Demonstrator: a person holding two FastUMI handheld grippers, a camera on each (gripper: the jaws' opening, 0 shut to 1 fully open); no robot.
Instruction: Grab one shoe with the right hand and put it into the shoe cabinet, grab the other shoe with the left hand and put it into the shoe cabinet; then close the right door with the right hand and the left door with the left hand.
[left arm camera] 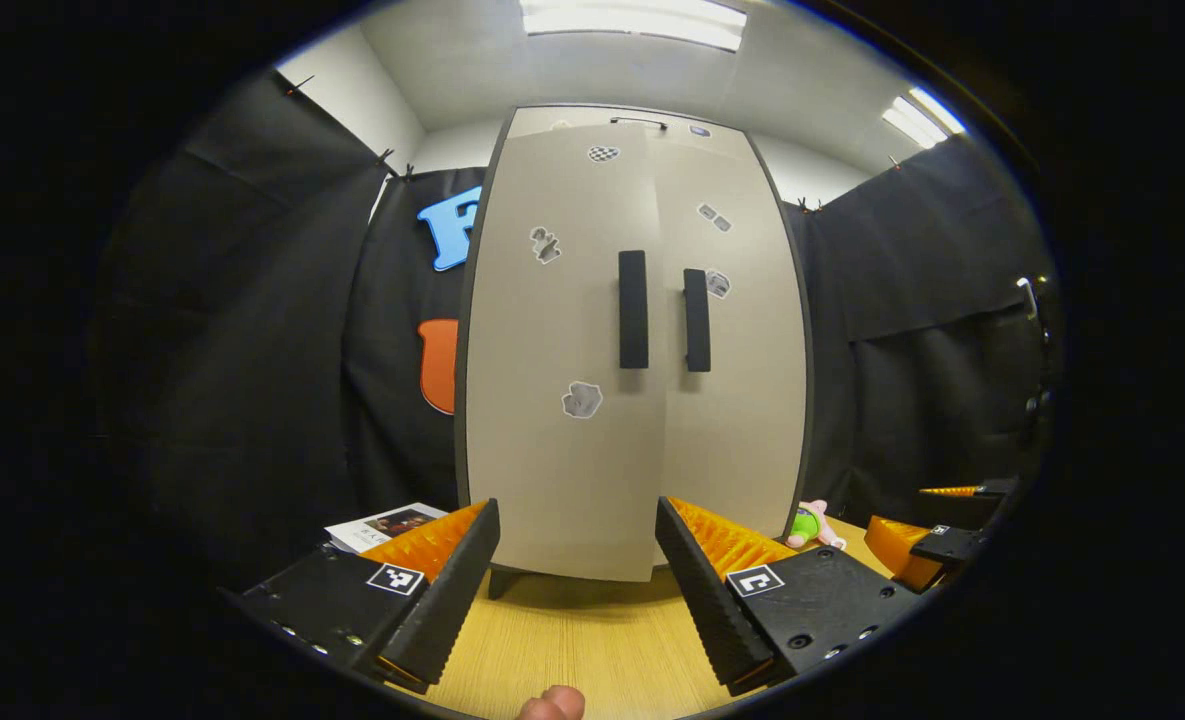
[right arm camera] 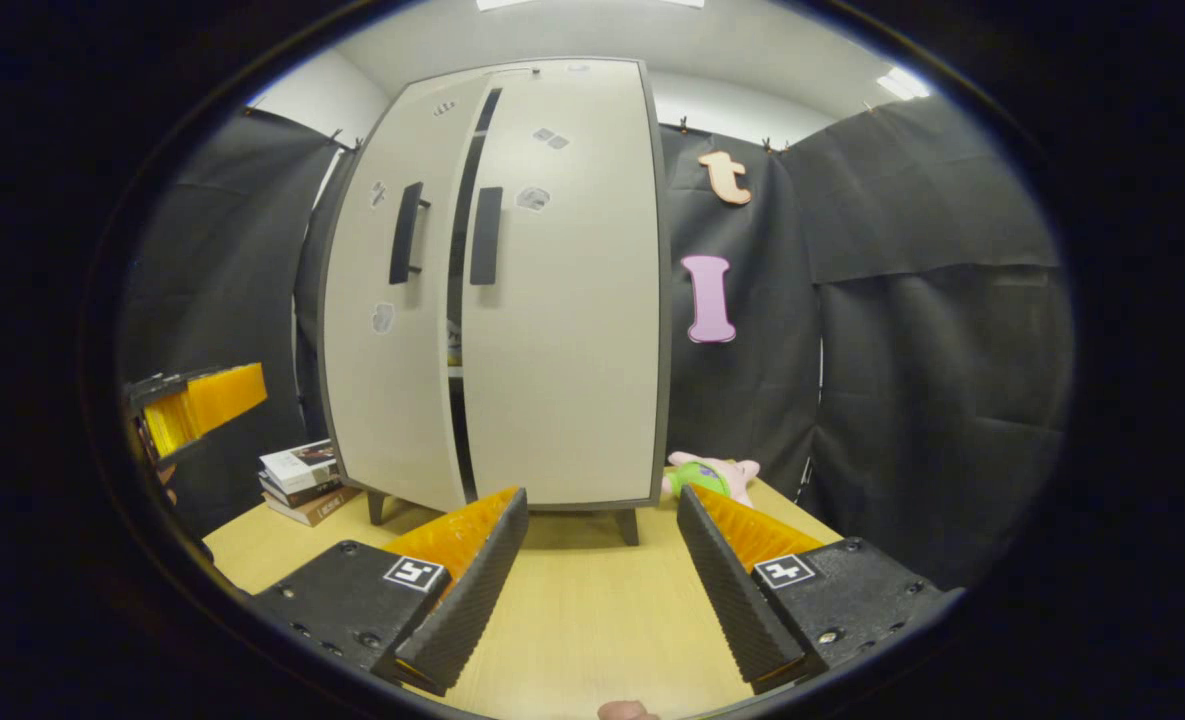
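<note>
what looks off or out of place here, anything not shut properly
The shoe cabinet's left door is not fully shut: a dark gap runs between it and the right door, its handle standing proud. Both grippers are open and empty.

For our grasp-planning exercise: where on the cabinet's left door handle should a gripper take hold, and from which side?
Grip the left door handle mid-length, coming straight from the front with the jaws spread sideways. It is a narrow upright bar standing off the left door, so both its sides are free.
</note>
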